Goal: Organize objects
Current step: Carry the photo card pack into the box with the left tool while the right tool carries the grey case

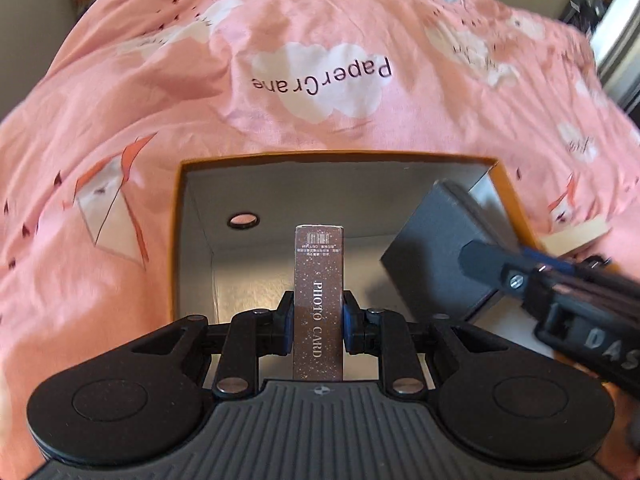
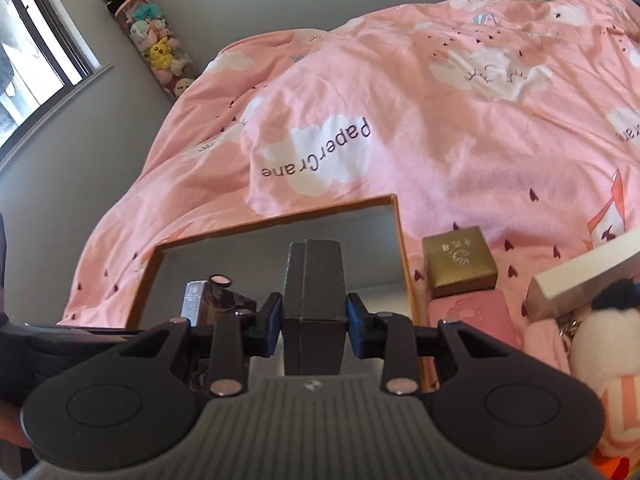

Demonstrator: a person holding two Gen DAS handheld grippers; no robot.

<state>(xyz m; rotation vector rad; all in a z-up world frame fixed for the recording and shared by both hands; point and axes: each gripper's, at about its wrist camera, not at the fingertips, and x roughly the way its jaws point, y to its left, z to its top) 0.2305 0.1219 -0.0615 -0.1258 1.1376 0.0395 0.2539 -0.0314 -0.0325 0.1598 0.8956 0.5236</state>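
Observation:
An open orange-rimmed cardboard box (image 1: 178,240) with a grey inside lies on the pink bed cover; it also shows in the right wrist view (image 2: 404,264). My left gripper (image 1: 318,320) is shut on a brown glittery "PHOTO CARD" box (image 1: 319,300) and holds it upright over the open box. My right gripper (image 2: 314,320) is shut on a dark grey box (image 2: 314,292), also over the open box. In the left wrist view that dark grey box (image 1: 432,252) hangs tilted at the open box's right side. The photo card box shows at left in the right wrist view (image 2: 200,300).
To the right of the open box lie a gold box (image 2: 460,262), a pink case (image 2: 472,316), a white long box (image 2: 580,284) and a plush toy (image 2: 600,352). A column of plush toys (image 2: 152,36) stands by the wall. The pink duvet (image 1: 320,60) rises behind.

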